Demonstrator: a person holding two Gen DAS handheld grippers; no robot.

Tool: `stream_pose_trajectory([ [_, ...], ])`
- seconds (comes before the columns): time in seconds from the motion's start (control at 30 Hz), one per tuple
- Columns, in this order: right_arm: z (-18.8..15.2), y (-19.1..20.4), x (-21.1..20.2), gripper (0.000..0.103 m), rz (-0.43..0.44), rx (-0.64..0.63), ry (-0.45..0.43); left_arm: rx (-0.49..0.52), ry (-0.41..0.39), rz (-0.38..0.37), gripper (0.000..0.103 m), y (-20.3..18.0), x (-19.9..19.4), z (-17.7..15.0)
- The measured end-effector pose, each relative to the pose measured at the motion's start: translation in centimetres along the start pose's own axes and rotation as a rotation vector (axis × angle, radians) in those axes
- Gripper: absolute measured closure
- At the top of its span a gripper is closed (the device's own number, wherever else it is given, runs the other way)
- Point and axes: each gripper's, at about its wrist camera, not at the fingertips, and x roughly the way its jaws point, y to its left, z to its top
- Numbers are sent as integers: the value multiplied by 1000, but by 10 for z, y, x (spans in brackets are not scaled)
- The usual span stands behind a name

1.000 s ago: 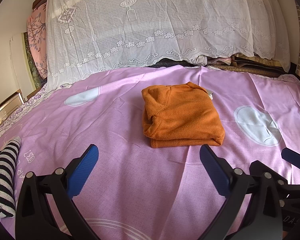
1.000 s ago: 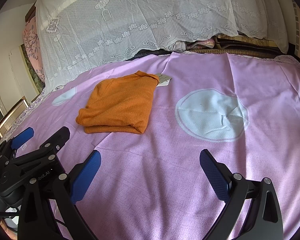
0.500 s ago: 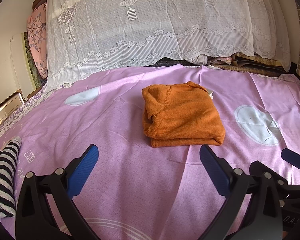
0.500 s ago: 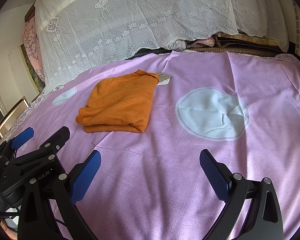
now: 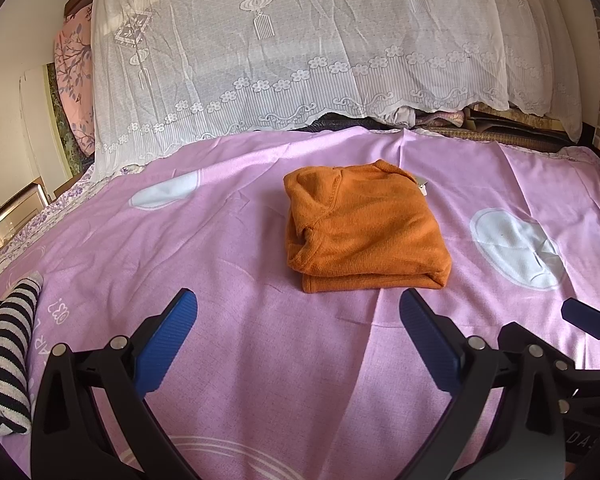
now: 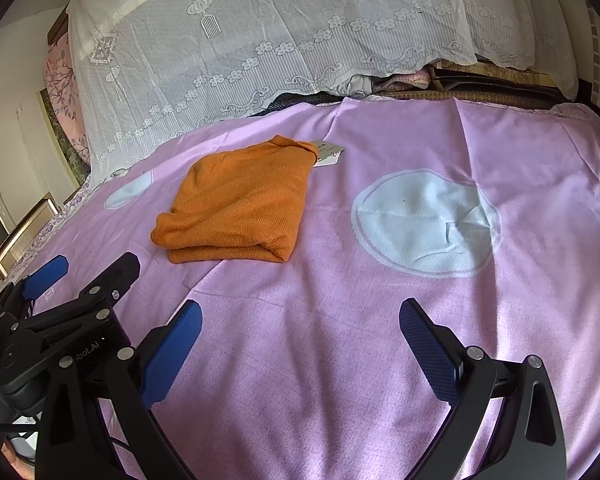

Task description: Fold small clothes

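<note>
Orange folded sweater point(image 5: 364, 232), long axis away from cameras; both tongs wide, empty.

Ahead of the claws, an orange garment point(image 5: 364, 232) on a pink sheet point(image 5: 260, 360) with white ovals; beyond, white lace cover point(image 5: 300, 60); left, black-and-white striped cloth point(image 5: 4, 360)

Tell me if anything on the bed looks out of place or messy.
Mostly tidy. The orange sweater lies folded on the pink sheet, but its left edge is bunched, and a white tag pokes out at its far corner. A striped garment sits at the left edge.
</note>
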Motion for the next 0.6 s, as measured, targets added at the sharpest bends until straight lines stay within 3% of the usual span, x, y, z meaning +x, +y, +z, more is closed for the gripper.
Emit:
stream_pose_trajectory([
  [0.6,2,-6,2,3,12,22,2,18,4,2,4,2,2,-4],
])
